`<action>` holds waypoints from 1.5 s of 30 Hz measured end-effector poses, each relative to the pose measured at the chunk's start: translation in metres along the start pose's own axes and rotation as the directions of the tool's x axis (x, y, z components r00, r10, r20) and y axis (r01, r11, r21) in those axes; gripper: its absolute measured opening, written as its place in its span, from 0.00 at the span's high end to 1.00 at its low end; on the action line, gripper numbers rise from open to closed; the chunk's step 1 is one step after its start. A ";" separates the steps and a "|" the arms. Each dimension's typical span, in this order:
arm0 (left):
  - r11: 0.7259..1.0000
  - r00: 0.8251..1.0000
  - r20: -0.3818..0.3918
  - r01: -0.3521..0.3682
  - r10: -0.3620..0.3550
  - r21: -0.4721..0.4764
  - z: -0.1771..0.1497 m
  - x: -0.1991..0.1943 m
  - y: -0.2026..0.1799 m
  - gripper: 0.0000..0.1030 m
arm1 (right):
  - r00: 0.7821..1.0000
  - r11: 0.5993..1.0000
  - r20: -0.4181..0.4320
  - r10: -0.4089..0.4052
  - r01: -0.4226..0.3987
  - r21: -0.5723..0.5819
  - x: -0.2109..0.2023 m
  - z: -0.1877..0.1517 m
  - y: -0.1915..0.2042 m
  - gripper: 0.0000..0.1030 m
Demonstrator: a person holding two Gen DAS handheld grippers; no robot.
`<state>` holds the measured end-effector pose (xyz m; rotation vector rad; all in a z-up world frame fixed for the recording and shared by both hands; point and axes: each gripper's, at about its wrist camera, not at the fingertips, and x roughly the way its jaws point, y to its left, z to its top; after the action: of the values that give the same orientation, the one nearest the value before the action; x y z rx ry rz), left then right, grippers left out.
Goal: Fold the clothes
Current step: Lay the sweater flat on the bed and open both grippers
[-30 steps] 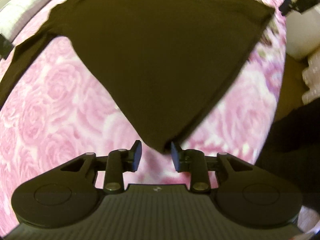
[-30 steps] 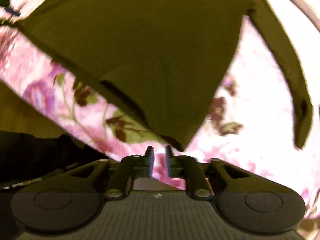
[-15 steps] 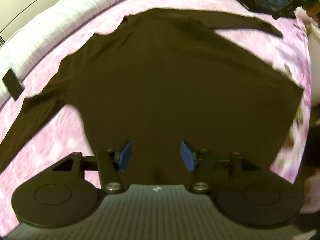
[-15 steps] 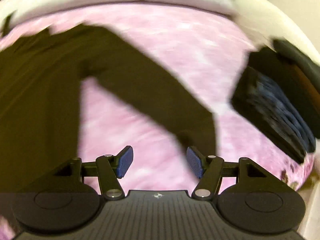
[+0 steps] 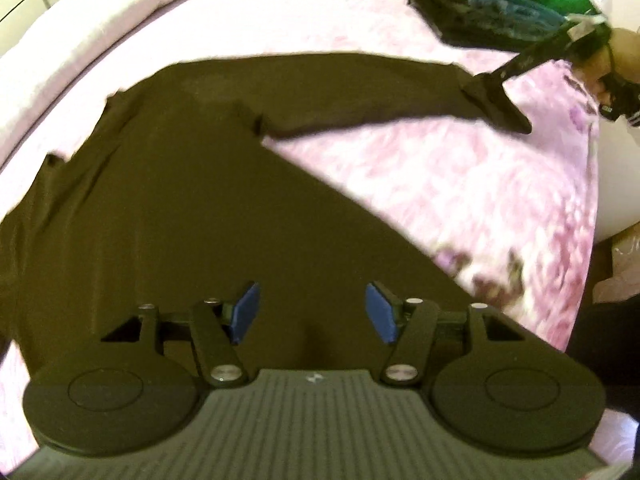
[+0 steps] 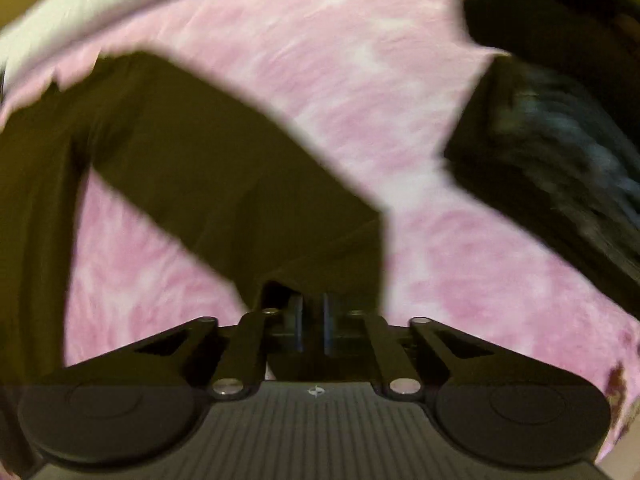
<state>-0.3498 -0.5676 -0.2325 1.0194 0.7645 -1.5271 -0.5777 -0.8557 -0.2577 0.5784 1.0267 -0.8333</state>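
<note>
Dark shirt [image 5: 192,208] sprawls on pink bedspread [image 5: 460,184]; left claw [image 5: 312,316] wide, right claw [image 6: 312,322] pinching its sleeve [image 6: 240,184].

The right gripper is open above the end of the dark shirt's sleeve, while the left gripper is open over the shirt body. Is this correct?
Not quite. In the right wrist view, the right gripper is shut on the sleeve end, not open. The left gripper is indeed open over the shirt body.

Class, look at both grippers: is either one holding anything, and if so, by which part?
The right gripper is shut on the shirt's sleeve end. The left gripper is open above the shirt, holding nothing.
</note>
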 end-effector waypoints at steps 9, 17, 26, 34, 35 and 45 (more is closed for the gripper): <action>1.000 1.000 0.015 -0.001 0.001 0.031 0.043 0.009 -0.001 0.43 | 0.923 0.915 0.065 -0.379 0.363 0.176 -0.029 0.015 -0.113 1.00; 0.997 0.998 -0.037 -0.061 0.059 -0.052 0.008 -0.013 0.023 0.39 | 0.964 0.955 0.077 -0.255 0.239 0.174 -0.033 0.011 -0.071 0.69; 0.936 0.967 -0.123 -0.249 0.224 -0.248 -0.077 -0.067 0.069 0.29 | 0.993 0.999 0.115 0.027 -0.023 -0.036 -0.049 0.038 0.077 0.44; 0.857 0.950 -0.133 -0.313 0.283 -0.409 -0.179 -0.112 0.142 0.14 | 0.974 0.972 0.166 0.155 -0.121 -0.201 -0.090 0.061 0.212 0.32; 0.853 0.950 -0.130 -0.312 0.283 -0.419 -0.190 -0.116 0.154 0.13 | 0.973 0.975 0.183 0.140 -0.103 -0.198 -0.099 0.059 0.227 0.30; 0.776 0.950 -0.026 -0.270 0.311 -0.570 -0.230 -0.216 0.252 0.01 | 0.987 0.999 0.161 -0.010 0.018 -0.051 -0.184 0.022 0.348 0.14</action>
<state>-0.0484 -0.3223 -0.1211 0.5903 0.8941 -0.9645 -0.3300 -0.6149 -0.0678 0.4523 0.9028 -0.8495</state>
